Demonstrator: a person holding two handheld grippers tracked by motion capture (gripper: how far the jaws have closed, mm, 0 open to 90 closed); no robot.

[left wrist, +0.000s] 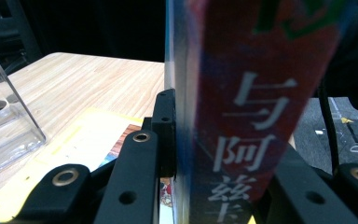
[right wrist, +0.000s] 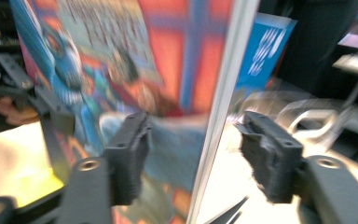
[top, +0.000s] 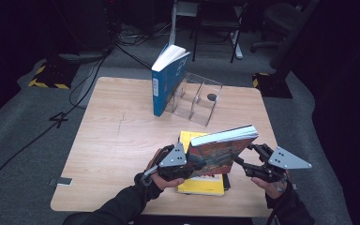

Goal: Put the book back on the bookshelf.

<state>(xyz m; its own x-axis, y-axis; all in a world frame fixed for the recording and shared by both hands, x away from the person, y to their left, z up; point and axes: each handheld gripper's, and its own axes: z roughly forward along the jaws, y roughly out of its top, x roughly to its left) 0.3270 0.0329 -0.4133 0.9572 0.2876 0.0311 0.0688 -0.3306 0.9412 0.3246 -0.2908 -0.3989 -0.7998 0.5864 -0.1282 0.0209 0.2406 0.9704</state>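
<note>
A red illustrated book (top: 222,147) is held up on edge above the table's near side. My left gripper (top: 198,164) is shut on its lower left end; in the left gripper view the jaws clamp the spine (left wrist: 251,116) with white characters on it. My right gripper (top: 243,159) is at the book's right end. In the right gripper view the book (right wrist: 135,60) stands between the jaws of the right gripper (right wrist: 193,149), whose right pad stands clear of the page edge, so it is open. Beneath lies a yellow book (top: 201,185).
A blue book (top: 168,79) stands upright against a clear acrylic rack (top: 199,98) at the table's (top: 112,136) far middle. The rack's dividers (left wrist: 4,126) lie left of my left gripper. Cables, chairs and stand bases are on the floor beyond.
</note>
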